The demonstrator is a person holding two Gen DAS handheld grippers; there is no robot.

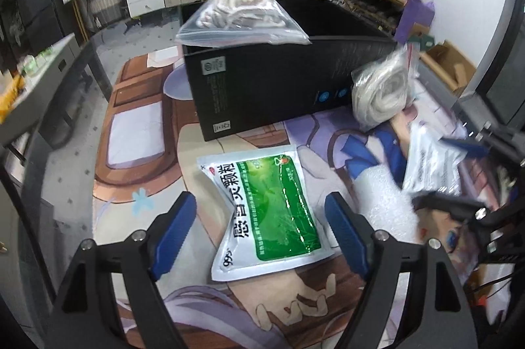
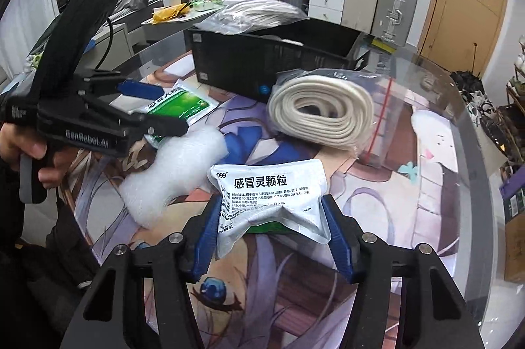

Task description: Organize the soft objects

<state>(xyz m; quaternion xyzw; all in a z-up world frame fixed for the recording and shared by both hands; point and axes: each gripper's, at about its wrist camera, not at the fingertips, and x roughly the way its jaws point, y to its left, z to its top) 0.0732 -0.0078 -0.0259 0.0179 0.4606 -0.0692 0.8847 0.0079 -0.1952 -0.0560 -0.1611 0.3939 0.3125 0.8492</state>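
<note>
Right gripper [image 2: 269,230] clamped on white sachet [image 2: 267,201] at lower centre, pads pinching its side edges, lifted off the mat [image 2: 410,185]. Left gripper [image 1: 259,230] jaws apart, straddling green sachet [image 1: 265,211] flat on the mat, free mat either side; black box [image 1: 279,86] behind, rope bag [image 1: 242,10] on its rim

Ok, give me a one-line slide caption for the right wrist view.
Right gripper pinches a white medicine pouch above the printed mat, black box behind.

Right tool [image 1: 459,211] and its pouch [image 1: 430,165] blurred.
</note>
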